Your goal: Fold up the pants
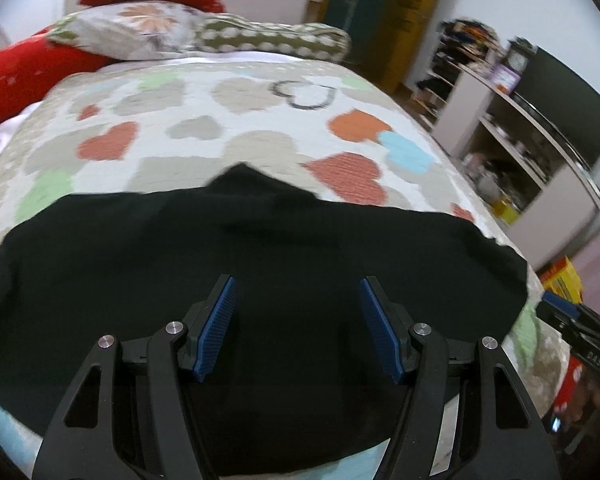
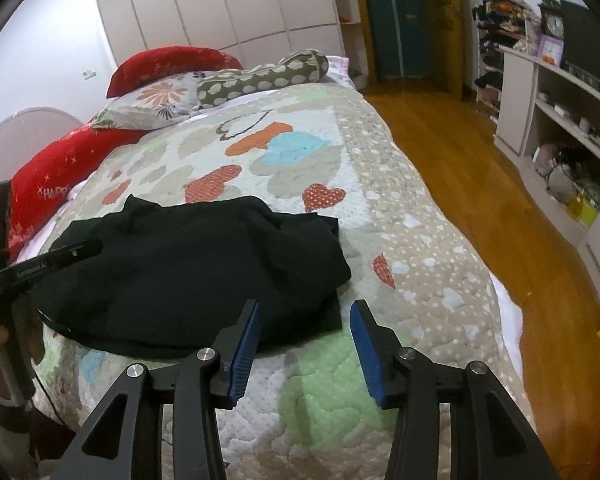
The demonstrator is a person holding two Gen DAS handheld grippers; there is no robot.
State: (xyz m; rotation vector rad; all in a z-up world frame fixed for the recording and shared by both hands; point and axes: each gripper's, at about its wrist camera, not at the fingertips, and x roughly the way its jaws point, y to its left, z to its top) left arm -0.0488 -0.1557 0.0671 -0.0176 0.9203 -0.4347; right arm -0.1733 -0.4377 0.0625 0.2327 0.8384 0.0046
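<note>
Black pants (image 1: 228, 248) lie folded in a compact pile on the heart-patterned quilt (image 1: 204, 120) near the bed's foot. They also show in the right wrist view (image 2: 196, 264). My left gripper (image 1: 296, 284) is open and empty, hovering low over the middle of the pants. My right gripper (image 2: 304, 308) is open and empty, just in front of the pile's near right corner, over the quilt (image 2: 400, 240). The left gripper's body (image 2: 40, 268) shows at the left of the right wrist view, over the pants' left end.
Red pillows (image 2: 52, 184), a floral pillow (image 2: 156, 104) and a green bolster (image 2: 260, 76) lie at the bed's head. Wooden floor (image 2: 480, 184) runs along the bed's right side, with white shelving (image 2: 560, 120) beyond. Wardrobe doors (image 2: 220, 8) stand behind.
</note>
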